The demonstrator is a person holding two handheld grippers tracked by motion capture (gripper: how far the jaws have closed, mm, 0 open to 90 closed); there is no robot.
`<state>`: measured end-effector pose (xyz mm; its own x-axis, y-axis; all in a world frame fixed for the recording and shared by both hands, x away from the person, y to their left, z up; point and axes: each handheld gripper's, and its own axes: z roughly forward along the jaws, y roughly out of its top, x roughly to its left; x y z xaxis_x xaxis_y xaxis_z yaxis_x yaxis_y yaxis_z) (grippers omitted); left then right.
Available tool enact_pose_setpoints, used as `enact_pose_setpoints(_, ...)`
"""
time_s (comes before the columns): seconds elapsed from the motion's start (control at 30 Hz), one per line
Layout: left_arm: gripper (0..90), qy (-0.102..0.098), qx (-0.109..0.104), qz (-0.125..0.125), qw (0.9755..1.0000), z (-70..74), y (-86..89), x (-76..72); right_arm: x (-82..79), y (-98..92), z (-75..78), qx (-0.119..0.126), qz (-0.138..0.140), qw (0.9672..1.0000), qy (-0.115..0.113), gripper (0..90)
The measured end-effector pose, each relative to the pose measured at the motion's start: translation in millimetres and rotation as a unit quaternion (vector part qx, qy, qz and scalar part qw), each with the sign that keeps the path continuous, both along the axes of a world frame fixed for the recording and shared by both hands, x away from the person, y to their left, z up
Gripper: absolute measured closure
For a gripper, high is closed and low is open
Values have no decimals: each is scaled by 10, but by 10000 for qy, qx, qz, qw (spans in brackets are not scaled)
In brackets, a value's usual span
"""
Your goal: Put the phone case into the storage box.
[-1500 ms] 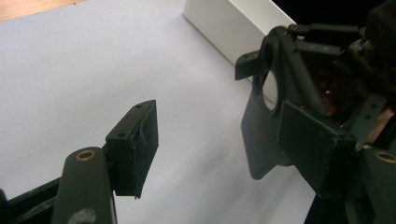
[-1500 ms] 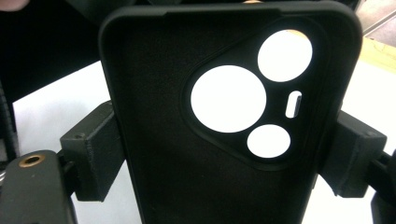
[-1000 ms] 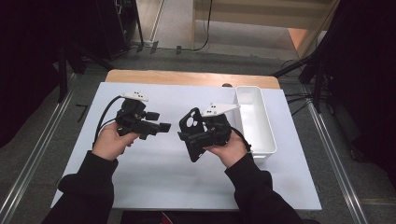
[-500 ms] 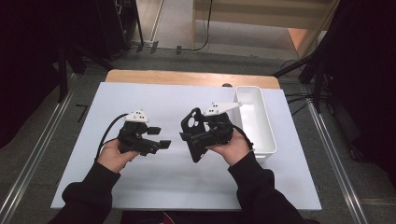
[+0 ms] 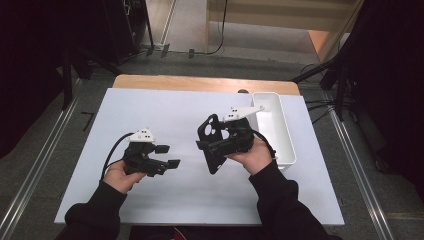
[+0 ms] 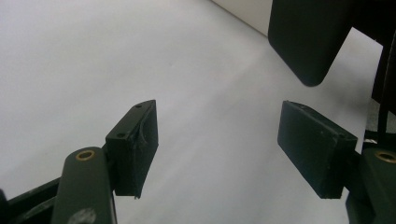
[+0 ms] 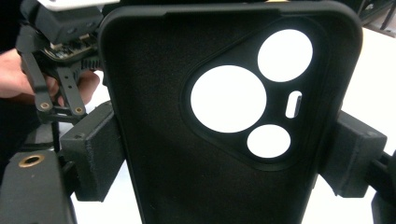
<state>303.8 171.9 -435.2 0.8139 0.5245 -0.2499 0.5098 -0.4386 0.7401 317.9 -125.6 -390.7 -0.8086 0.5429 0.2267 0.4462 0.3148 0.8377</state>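
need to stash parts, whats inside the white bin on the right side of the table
The white bin shows bare white floor and walls. The right gripper, shut on a phone case, covers none of it.

Black sleeves; black grippers [image 5: 167, 156] with white tops.

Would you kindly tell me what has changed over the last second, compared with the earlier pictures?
The left gripper has moved down the high view toward the person, jaws open with nothing between them. The right gripper has stayed where it was, shut on the black phone case. The white tray has not shifted.
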Motion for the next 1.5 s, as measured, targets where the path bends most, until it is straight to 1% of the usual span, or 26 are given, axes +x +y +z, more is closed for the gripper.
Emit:
enact_pose_setpoints(0.07,283,11,23,-21,10000,-30,13,-15,2,-21,17,8,21,10000,20,122)
enact_pose_setpoints(0.13,249,-3,101,-13,9999,-44,28,-27,6,-42,34,18,24,10000,20,122)
enact_pose_setpoints(0.17,249,7,97,29,9999,-49,31,-34,10,-55,44,36,7,10000,4,122)
enact_pose_setpoints(0.23,249,95,34,7,9999,-58,52,-39,16,-80,60,70,7,10000,8,122)
enact_pose_setpoints(0.3,249,78,41,27,10000,-66,73,-46,20,-103,77,80,8,10000,15,122)
enact_pose_setpoints(0.33,249,101,7,23,9999,-77,78,-50,22,-114,84,80,16,10000,3,122)
enact_pose_setpoints(0.43,249,122,40,12,9999,-94,100,-62,23,-144,110,82,13,10000,21,122)
enact_pose_setpoints(0.47,249,142,2,36,9999,-108,110,-71,24,-149,114,92,17,10000,31,122)
enact_pose_setpoints(0.6,249,160,-10,44,9999,-121,148,-86,34,-186,140,78,19,10000,30,122)
enact_pose_setpoints(0.8,249,168,-62,85,9998,-135,206,-106,49,-293,214,113,-76,9999,20,122)
enact_pose_setpoints(0.87,248,154,-13,119,9998,-136,222,-109,55,-337,238,128,-122,9998,24,122)
enact_pose_setpoints(0.97,248,189,-69,111,9997,-143,238,-117,65,-399,269,154,-194,9997,-4,122)
enact_pose_setpoints(1.07,248,229,-25,102,9997,-152,251,-125,76,-471,300,169,-270,9995,-26,122)
enact_pose_setpoints(1.17,248,215,7,88,9997,-161,253,-131,89,-531,320,172,-330,9993,-42,122)
enact_pose_setpoints(1.4,248,247,12,93,9997,-170,266,-134,119,-704,354,158,-587,9981,-77,122)
enact_pose_setpoints(1.5,248,247,18,87,9997,-170,271,-134,134,-800,366,192,-684,9974,-102,122)
